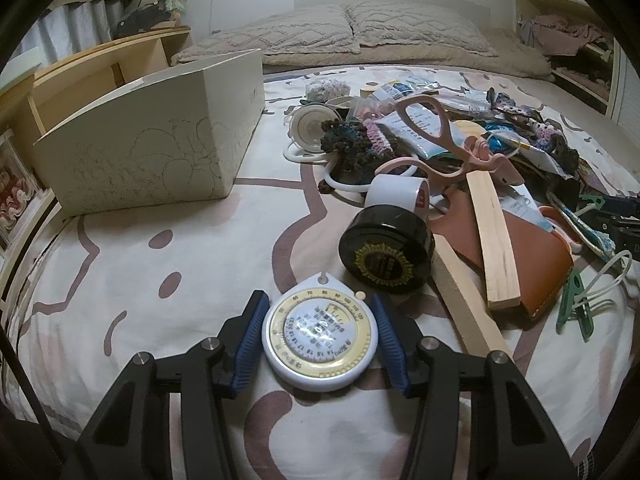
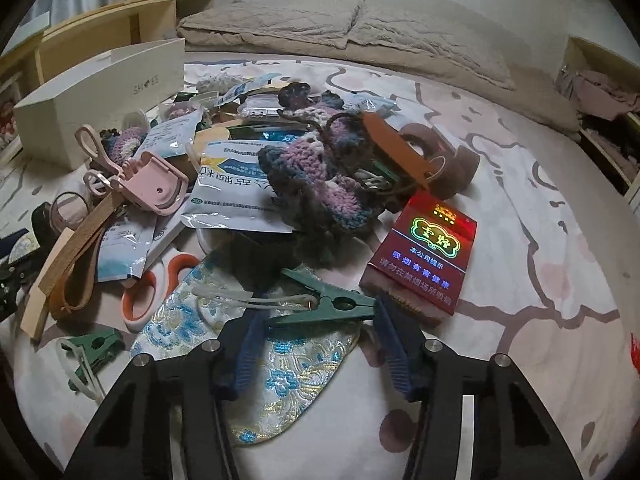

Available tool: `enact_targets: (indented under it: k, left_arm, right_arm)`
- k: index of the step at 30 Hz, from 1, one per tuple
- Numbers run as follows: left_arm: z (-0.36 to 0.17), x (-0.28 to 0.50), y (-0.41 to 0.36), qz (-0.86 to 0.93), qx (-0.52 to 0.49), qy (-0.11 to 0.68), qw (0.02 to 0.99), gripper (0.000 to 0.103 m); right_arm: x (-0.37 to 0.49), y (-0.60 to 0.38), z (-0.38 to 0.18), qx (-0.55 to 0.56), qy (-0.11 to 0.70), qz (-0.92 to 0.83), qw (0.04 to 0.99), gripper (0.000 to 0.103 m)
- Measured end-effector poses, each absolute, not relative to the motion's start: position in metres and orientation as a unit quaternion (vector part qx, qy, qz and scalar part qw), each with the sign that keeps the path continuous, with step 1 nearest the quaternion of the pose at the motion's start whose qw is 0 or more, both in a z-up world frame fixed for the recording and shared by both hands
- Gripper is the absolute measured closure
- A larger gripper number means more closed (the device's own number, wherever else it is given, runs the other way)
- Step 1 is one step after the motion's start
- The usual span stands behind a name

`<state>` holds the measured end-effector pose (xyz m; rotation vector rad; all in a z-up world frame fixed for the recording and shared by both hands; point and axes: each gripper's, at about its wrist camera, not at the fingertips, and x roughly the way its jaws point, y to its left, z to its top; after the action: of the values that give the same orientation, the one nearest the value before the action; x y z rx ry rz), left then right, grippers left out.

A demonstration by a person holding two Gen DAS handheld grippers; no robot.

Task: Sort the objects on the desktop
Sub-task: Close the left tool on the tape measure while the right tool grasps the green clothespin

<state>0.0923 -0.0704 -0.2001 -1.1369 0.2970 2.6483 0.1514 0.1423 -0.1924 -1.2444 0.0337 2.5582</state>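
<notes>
Cream box point(image 1: 160, 136) holds nothing visible; beside it the clutter pile point(image 1: 440, 152) remains unsorted; left claw point(image 1: 320, 340) grasps a tape measure point(image 1: 320, 340); right claw point(image 2: 320, 312) brackets a green clip point(image 2: 320, 304), grip uncertain.

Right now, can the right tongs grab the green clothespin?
Probably yes. The right tongs already straddle the green clothespin, which lies on top of the brocade pouch with nothing covering it. One pad meets its tip; the red cigarette pack sits close beside.
</notes>
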Motion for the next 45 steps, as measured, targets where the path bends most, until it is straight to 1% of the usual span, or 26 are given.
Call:
enact_targets:
  k: [13,26,45]
  left_arm:
    - [-0.198,0.096,-0.071,0.909,-0.385,0.105,0.122,0.05]
    - [-0.187,0.102,-0.079,0.916,-0.373,0.09,0.119,0.05]
    - [-0.154,0.114,-0.095,0.927,-0.349,0.045,0.129,0.05]
  right_arm:
    - [0.161,0.146,-0.185,-0.421,0.03,0.893,0.159,0.049]
    - [0.17,0.142,-0.174,-0.406,0.045,0.899,0.159,0.049]
    - [0.189,0.127,-0.141,-0.364,0.058,0.916,0.159,0.049]
